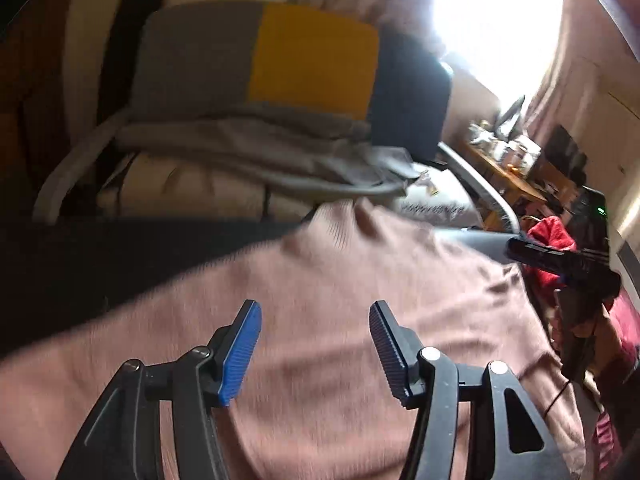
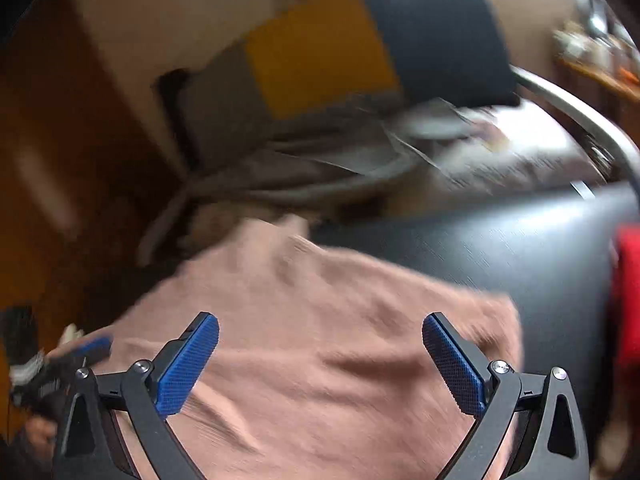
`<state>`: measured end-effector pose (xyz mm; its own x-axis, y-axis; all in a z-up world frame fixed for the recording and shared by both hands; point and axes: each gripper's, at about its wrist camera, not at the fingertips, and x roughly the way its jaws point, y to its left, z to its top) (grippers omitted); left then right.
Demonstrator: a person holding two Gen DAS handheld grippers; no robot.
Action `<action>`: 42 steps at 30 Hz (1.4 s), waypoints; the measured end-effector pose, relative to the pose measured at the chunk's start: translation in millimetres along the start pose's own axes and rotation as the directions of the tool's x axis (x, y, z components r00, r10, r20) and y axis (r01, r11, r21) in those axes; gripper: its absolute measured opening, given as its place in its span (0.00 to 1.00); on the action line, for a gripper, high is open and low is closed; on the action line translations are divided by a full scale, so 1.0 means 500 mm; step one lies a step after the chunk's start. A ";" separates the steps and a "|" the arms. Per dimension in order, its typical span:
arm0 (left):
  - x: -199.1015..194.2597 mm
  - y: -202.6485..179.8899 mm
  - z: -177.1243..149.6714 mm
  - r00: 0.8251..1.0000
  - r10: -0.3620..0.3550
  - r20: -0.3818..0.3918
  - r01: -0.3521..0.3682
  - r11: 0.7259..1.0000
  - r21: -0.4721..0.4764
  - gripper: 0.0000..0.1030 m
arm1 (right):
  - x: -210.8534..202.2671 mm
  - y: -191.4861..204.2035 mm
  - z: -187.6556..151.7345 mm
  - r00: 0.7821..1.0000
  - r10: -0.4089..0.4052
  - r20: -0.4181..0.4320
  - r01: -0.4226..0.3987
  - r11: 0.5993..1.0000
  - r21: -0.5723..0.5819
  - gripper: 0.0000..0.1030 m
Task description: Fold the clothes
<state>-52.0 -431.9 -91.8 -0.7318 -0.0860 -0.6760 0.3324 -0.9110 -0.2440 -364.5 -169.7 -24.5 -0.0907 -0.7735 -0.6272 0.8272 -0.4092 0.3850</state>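
Observation:
A dusty pink knit garment [image 1: 340,300] lies spread on a dark table [image 1: 100,264]; it also shows in the right wrist view [image 2: 320,320]. My left gripper [image 1: 315,320] is open above the garment, holding nothing. My right gripper [image 2: 320,336] is open wide above the same garment, holding nothing. The right gripper also shows in the left wrist view [image 1: 560,258] at the garment's right edge. The left gripper shows blurred in the right wrist view [image 2: 76,354] at the garment's left edge. Both views are motion-blurred.
Behind the table stands a chair with a grey, yellow and navy cushion [image 1: 288,56] and grey cloth [image 1: 260,148] on its seat. Red clothes [image 1: 556,236] lie at the right. A cluttered wooden shelf [image 1: 508,160] and a bright window [image 1: 496,20] are at the far right.

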 end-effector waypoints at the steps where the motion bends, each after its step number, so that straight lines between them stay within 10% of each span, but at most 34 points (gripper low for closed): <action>1: 0.017 0.003 0.020 1.000 -0.005 -0.010 0.005 1.000 0.018 0.56 | 0.018 0.010 0.018 1.000 0.011 -0.026 -0.012 1.000 -0.020 1.00; 9: 0.170 0.017 0.098 0.993 0.020 -0.118 -0.011 0.997 0.073 0.57 | 0.201 0.057 0.097 0.969 -0.057 -0.239 0.010 0.981 -0.194 1.00; 25: 0.372 -0.028 0.151 0.967 -0.011 -0.254 0.058 0.982 0.178 0.58 | 0.318 0.052 0.125 0.946 -0.041 -0.321 -0.054 0.958 -0.282 0.70; 27: 0.378 -0.025 0.156 0.965 -0.018 -0.262 0.059 0.987 0.148 0.54 | 0.320 0.058 0.126 0.945 -0.041 -0.324 -0.062 0.951 -0.301 0.55; 29: 0.372 -0.028 0.160 0.964 -0.051 -0.262 0.086 0.988 0.127 0.20 | 0.319 0.059 0.130 0.945 -0.038 -0.325 -0.064 0.953 -0.297 0.27; 31: 0.346 -0.032 0.160 0.971 -0.066 -0.230 0.093 0.989 0.111 0.13 | 0.310 0.057 0.136 0.947 -0.027 -0.320 -0.066 0.959 -0.276 0.11; 42: 0.162 -0.057 0.131 0.988 -0.143 -0.062 0.148 0.985 0.082 0.06 | 0.152 0.113 0.126 0.985 0.026 -0.168 -0.074 0.955 -0.288 0.08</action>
<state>-159.8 -439.3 -93.9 -0.7335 0.0709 -0.6760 0.1700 -0.9438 -0.2834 -359.3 -281.9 -7.7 0.0250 -0.6915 -0.7219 0.9563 -0.1940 0.2189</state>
